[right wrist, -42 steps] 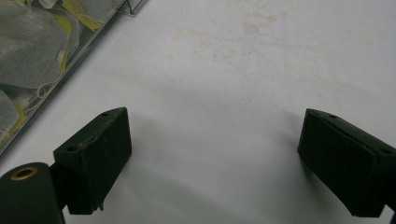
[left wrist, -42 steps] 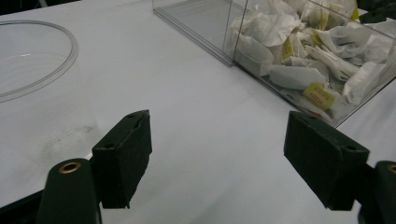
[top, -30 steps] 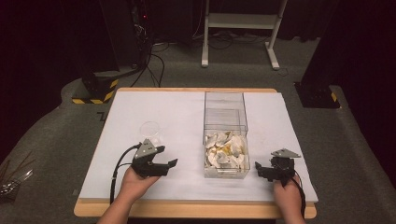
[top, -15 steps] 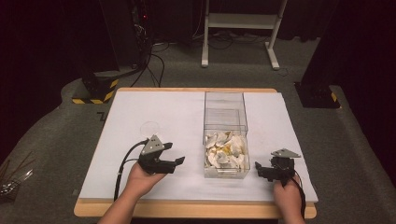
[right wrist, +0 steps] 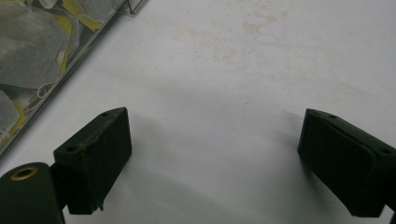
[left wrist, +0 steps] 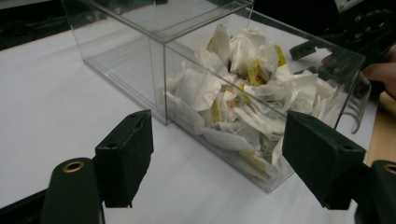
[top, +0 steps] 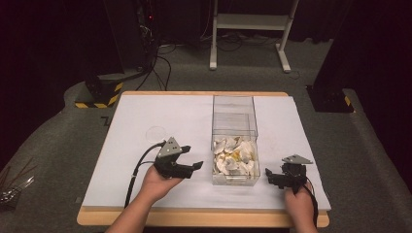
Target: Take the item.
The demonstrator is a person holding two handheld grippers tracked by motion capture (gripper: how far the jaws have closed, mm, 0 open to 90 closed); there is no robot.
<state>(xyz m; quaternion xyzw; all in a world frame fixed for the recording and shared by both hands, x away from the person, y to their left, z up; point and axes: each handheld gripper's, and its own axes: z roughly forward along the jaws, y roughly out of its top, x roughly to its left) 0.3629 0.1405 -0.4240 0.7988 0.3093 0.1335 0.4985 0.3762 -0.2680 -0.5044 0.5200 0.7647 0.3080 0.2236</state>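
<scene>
The left gripper (left wrist: 217, 163) is wide open and empty, its fingers facing the clear box (left wrist: 159, 60) of tea bags (left wrist: 233, 88) just ahead; the right gripper (right wrist: 215, 158), also wide open and empty, rests beside the box; probably the next step is reaching in to pinch one bag.

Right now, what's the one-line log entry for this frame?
left tool: open, empty, aimed at bin | right tool: open, empty, on table beside bin | sachets: in bin's near compartment
</scene>
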